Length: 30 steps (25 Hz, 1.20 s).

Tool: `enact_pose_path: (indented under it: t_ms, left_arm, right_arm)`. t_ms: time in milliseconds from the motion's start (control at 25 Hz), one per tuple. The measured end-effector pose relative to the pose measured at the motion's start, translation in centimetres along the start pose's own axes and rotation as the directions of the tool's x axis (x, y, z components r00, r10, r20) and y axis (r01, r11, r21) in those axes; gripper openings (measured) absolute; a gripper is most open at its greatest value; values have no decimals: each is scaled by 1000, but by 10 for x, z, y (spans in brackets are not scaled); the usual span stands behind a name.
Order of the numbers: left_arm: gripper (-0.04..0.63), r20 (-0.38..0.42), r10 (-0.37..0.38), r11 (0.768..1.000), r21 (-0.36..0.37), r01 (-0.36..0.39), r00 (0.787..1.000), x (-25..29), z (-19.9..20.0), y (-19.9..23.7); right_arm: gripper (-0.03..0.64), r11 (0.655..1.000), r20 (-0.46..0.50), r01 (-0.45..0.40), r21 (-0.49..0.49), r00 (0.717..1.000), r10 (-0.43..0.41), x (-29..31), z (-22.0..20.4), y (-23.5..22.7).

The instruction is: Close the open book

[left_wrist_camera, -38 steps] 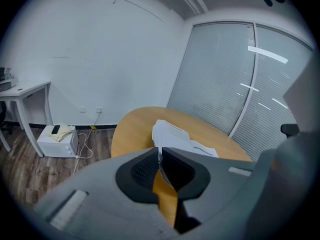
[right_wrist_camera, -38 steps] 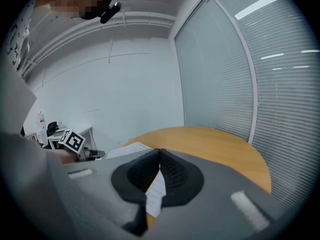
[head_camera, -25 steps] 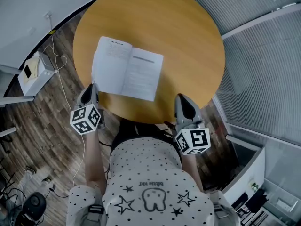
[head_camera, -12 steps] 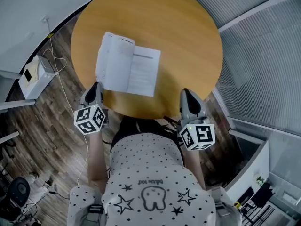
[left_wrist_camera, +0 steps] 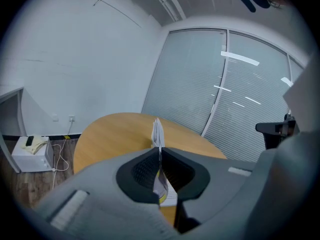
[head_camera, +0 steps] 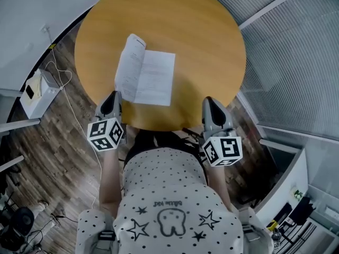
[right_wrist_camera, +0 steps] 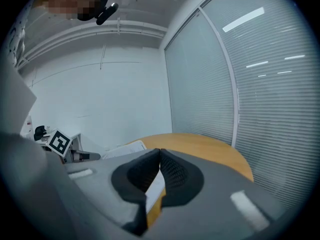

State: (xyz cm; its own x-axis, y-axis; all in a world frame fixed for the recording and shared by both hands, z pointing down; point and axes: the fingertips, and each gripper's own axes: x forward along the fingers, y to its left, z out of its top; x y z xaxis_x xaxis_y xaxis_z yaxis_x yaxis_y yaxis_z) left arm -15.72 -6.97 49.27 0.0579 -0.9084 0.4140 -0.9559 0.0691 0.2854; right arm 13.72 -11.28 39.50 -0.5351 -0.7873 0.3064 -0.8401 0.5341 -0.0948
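A white open book (head_camera: 154, 79) lies on the round wooden table (head_camera: 201, 36) near its front edge. Its right half is flat; its left half (head_camera: 129, 67) stands tilted up steeply. My left gripper (head_camera: 112, 100) sits at the book's near left corner, shut on the raised leaves. In the left gripper view those leaves (left_wrist_camera: 157, 133) show edge-on and run down between the closed pads of the left gripper (left_wrist_camera: 160, 156). My right gripper (head_camera: 211, 103) rests over the table's front edge, right of the book, shut and empty. In the right gripper view the right gripper (right_wrist_camera: 159, 156) has the book (right_wrist_camera: 125, 148) beyond it to the left.
A white box (head_camera: 34, 91) with a cable stands on the wood floor left of the table. Glass walls with blinds (head_camera: 296, 62) run along the right. The person's torso is just behind the table edge, between the two grippers.
The book's left half rose from lying flat to standing steeply. My left gripper moved rightward and slightly up with it. The right gripper barely shifted.
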Motion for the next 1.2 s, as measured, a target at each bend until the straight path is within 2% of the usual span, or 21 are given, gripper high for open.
enact_pose_path:
  t_ms: [440, 1200]
  left_arm:
    - [23, -24, -151, 987, 60, 152, 988, 5, -3, -67]
    - [23, -114, -265, 955, 110, 277, 957, 32, -23, -112]
  right_arm:
    - [5, 999, 19, 47, 8, 999, -48, -25, 8, -7]
    - [5, 989, 19, 143, 38, 989, -144, -44, 4, -32]
